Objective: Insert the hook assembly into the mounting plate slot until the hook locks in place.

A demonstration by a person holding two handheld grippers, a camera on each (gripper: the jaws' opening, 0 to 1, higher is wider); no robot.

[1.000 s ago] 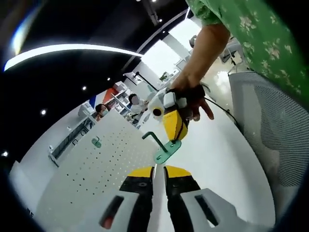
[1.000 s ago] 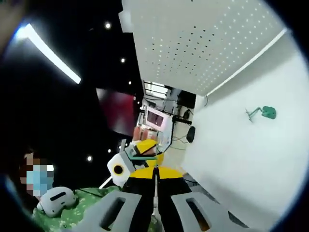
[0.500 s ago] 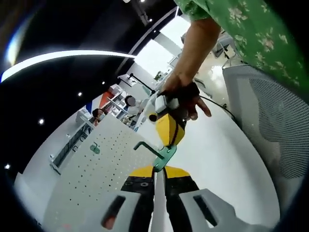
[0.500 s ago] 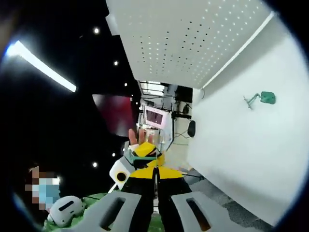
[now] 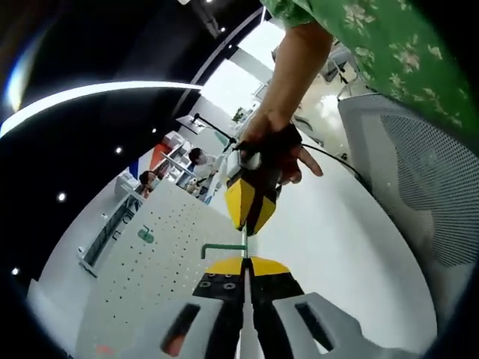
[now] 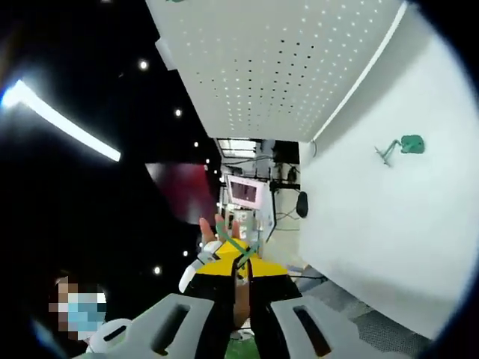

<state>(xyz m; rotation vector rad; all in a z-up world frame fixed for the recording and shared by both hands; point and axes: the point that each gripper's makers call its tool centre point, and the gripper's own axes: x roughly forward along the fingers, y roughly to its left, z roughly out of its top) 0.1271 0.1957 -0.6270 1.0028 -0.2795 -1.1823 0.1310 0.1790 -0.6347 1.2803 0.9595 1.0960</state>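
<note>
— Two big white surfaces, then? Where did they sit?

— Yes. In the left gripper view the table point(image 5: 344, 247) ran from 3 to 5 o'clock, and the perforated mounting plate point(image 5: 142, 284) lay around 8 o'clock. In the right gripper view the same mounting plate point(image 6: 277, 67) spread across 12 o'clock, with the table point(image 6: 374, 232) at 4 o'clock.

— Anything else large?

— A grey mesh chair point(image 5: 426, 187) at 3 o'clock, and a green flowered sleeve point(image 5: 382, 37) at 1 o'clock, its hand point(image 5: 273, 146) gripping the right gripper point(image 5: 251, 224) just above centre.

— And the jaws?

— The left gripper point(image 5: 244, 263) had its yellow jaws pressed together at 6 o'clock, with a thin green edge caught between them. The right gripper point(image 6: 239, 268) was likewise pinched shut on the same piece, tip to tip with the other.

— So the hook assembly was where?

— The hook assembly point(image 5: 223, 247) hung between the two sets of tips, its rod pointing toward 9 o'clock, clear of the plate. In the right gripper view it point(image 6: 235, 245) crossed just above the jaws.

— Other small things?

— A second green hook point(image 5: 146, 235) sat on the mounting plate at 9 o'clock, and a third hook point(image 6: 400, 146) lay on the table at 2 o'clock.
</note>
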